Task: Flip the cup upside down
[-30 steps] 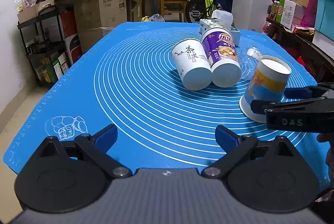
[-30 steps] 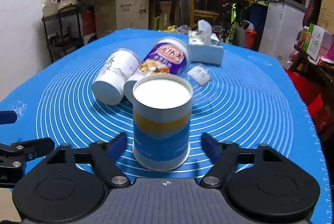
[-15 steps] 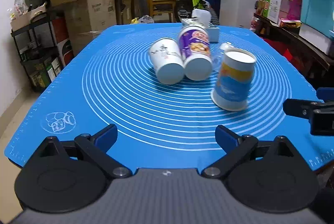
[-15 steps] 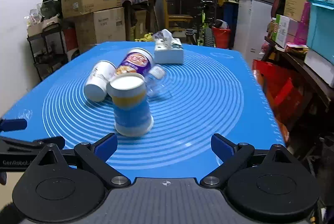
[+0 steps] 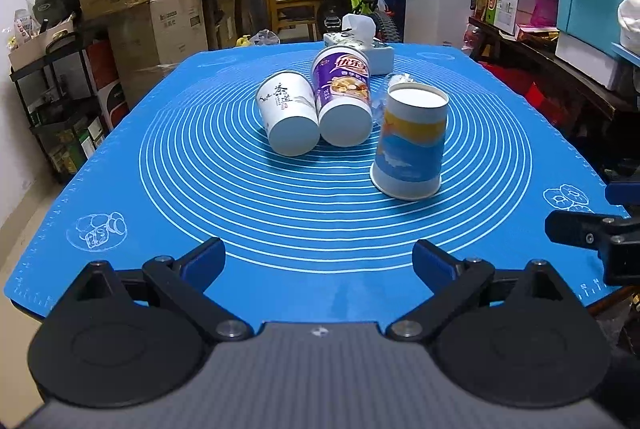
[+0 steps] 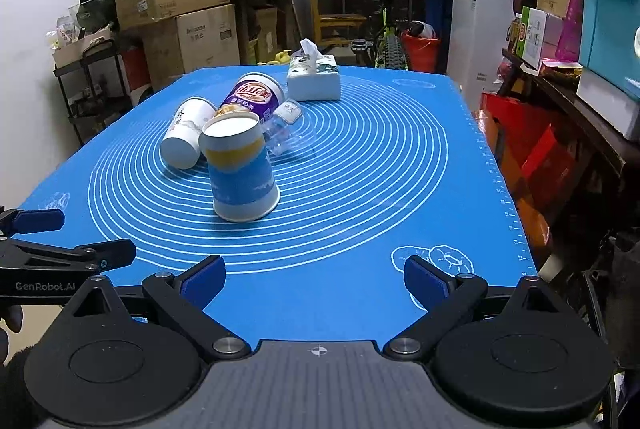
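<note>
A blue, yellow and white paper cup stands upside down on the blue mat, wide rim down and white base up; it also shows in the right wrist view. My left gripper is open and empty, near the mat's front edge, well short of the cup. My right gripper is open and empty, pulled back to the front right of the cup. Each gripper shows at the other view's edge.
A white cup and a purple cup lie on their sides behind the standing cup. A clear plastic cup lies beside them. A tissue box stands at the mat's far side. Boxes and shelves surround the table.
My right gripper has let the blue cup stand and has drawn back from it toward the front edge. My left gripper has drawn back slightly as well. The cup has stayed upside down.
</note>
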The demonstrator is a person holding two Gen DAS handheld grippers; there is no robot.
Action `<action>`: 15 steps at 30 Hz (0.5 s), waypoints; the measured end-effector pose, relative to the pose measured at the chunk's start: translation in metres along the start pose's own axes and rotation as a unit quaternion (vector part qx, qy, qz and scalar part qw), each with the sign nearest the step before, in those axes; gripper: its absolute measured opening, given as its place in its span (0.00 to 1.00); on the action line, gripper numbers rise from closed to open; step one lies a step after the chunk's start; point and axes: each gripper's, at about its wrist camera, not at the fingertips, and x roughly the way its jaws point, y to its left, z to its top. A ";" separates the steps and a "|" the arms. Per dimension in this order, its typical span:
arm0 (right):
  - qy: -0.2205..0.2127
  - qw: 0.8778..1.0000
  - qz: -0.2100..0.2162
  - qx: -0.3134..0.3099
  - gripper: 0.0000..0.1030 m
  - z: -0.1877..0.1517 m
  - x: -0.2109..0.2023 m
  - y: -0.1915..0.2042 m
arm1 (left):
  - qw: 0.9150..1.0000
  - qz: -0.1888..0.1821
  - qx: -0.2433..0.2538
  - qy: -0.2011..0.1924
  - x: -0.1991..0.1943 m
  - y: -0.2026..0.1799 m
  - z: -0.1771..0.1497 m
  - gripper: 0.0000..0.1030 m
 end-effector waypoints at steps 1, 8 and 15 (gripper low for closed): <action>0.000 1.000 0.001 0.000 0.93 0.000 -0.001 0.000 | 1.000 0.000 0.000 0.000 0.000 -0.001 0.000 0.96; -0.003 1.000 -0.001 -0.006 0.93 0.000 -0.002 0.002 | 1.000 -0.001 0.006 -0.002 -0.002 -0.005 0.000 0.96; 0.002 1.000 -0.006 -0.011 0.93 -0.001 -0.001 0.003 | 1.000 0.002 0.012 -0.004 -0.004 -0.007 0.001 0.96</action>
